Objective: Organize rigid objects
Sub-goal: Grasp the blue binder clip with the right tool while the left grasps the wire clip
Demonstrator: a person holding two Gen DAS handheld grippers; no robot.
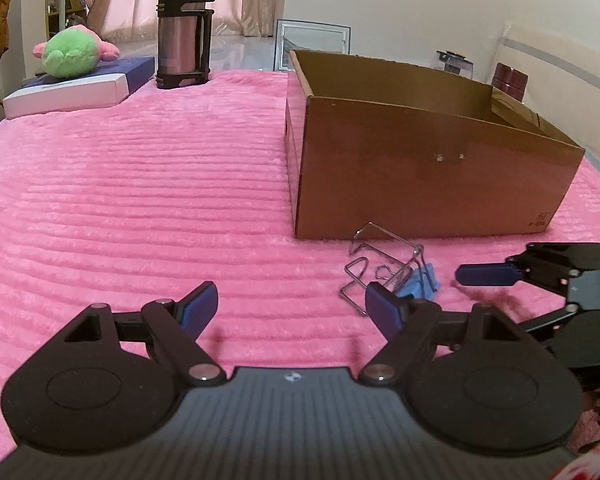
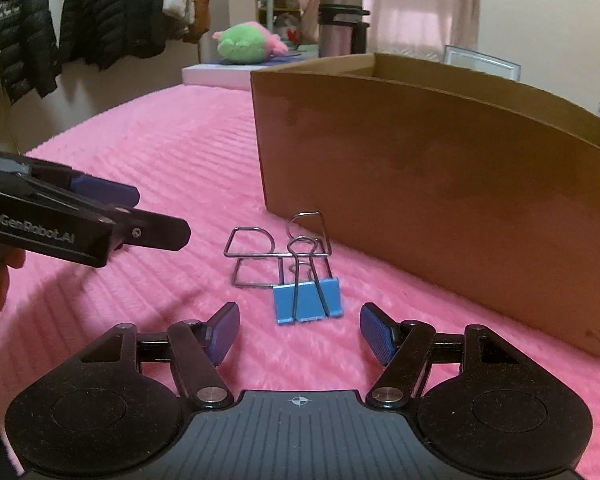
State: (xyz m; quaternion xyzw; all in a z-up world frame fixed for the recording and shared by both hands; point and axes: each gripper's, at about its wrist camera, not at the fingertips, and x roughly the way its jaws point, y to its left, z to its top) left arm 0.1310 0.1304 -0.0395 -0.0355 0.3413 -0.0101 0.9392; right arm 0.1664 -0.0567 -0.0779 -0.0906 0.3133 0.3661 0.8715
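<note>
- Seemingly, in the left wrist view, the left gripper (image 1: 292,308) is hovering low over the pink blanket (image 1: 140,184) with its fingers spread wide apart and nothing between them.
- From this view the blue binder clip (image 1: 420,286) is lying off to the right of that gap, just beyond the right-hand pad (image 1: 384,312), which is partly covering it; its wire handles (image 1: 372,264) are reaching away toward the cardboard box (image 1: 432,168).
- Also here, the right gripper (image 1: 488,274) is coming in from the right edge, with one blue pad showing close beside the clip; its other pad is hidden from this side.
- Now in the right wrist view, the right gripper (image 2: 300,332) is pointing straight at the binder clip (image 2: 308,300), fingers wide apart and empty, the clip's blue body sitting just ahead of the gap and nearly centred in it.
- In this view the clip's long axis is running away from the fingers toward the box (image 2: 440,168), handles (image 2: 276,248) at the far end, so the pads are flanking its short sides.
- Meanwhile the left gripper (image 2: 112,216) is sitting off to the left, well apart from the clip.
- Judging by this, the right gripper is the nearer and better lined up; a short push forward looks enough to bring the pads around the blue body.
</note>
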